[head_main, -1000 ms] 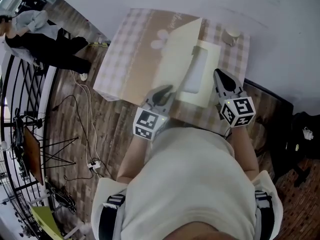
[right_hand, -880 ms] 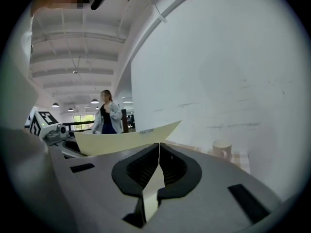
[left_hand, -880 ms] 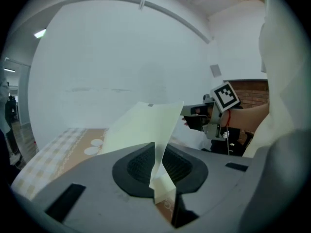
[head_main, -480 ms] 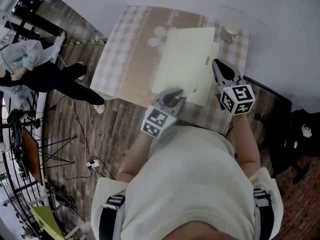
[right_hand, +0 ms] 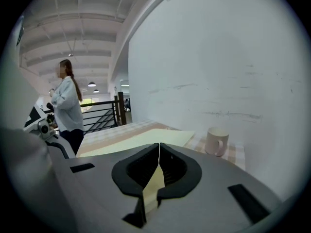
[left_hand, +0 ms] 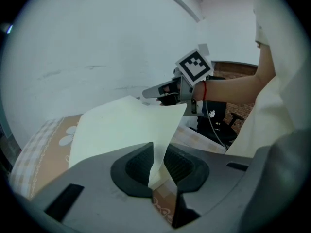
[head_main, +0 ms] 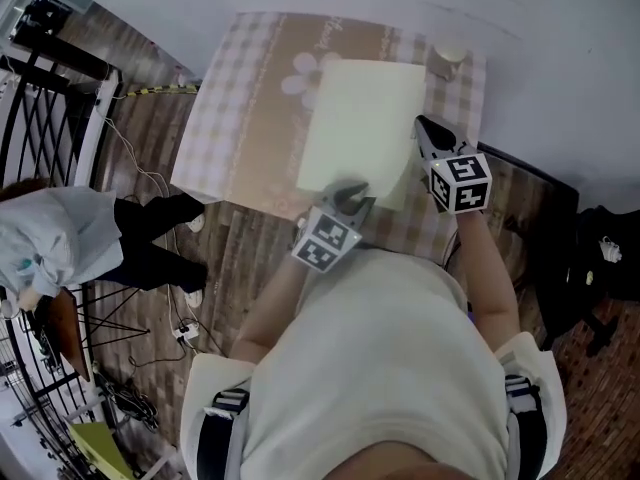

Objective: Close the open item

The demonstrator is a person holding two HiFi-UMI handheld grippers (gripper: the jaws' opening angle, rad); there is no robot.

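Observation:
A flat cream box lies on the checked table with its lid down. My left gripper is at the lid's near corner. Its jaws have just been opening, and they stand a little apart with the lid's corner loose between them. On the lid's right edge sits my right gripper, its jaws pressed on a thin cream strip of that lid. The left gripper view shows the right gripper beyond the far corner.
A pale mug stands at the table's far right corner, close to the white wall. A person walks on the wood floor at the left, by black railings and cables. A black chair is at the right.
The lid, half raised a second ago, has swung down flat onto the box. Both grippers went down with it. The person on the floor has walked from the upper left to the lower left.

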